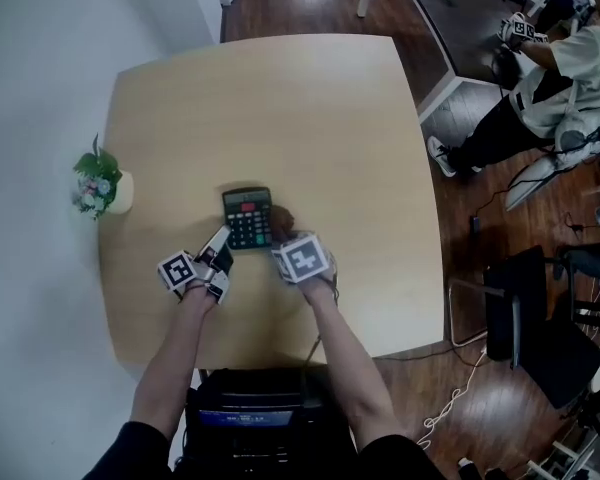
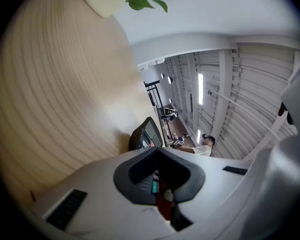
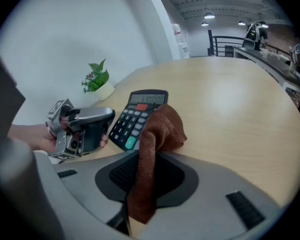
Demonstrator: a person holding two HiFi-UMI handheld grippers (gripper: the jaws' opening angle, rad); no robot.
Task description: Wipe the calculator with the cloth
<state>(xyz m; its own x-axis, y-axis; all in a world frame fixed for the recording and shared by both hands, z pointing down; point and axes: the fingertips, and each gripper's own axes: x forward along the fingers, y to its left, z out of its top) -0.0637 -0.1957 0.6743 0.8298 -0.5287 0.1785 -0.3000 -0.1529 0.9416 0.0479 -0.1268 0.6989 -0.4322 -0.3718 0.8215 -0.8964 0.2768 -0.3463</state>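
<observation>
Left gripper is clamped shut on the calculator at its 7 o'clock corner, pinning it mid-table. Right gripper pinches the brown cloth at the calculator's 4 o'clock. Best play: lay the cloth flat and sweep lightly towards 12, with that corner anchored.

Bright, even indoor light. Both gripper views bulge like a fisheye and go black at the corners. In the right gripper view, ceiling lamps glare at 1 o'clock, the bench shows a pale sheen, and the near cloth looks soft.
</observation>
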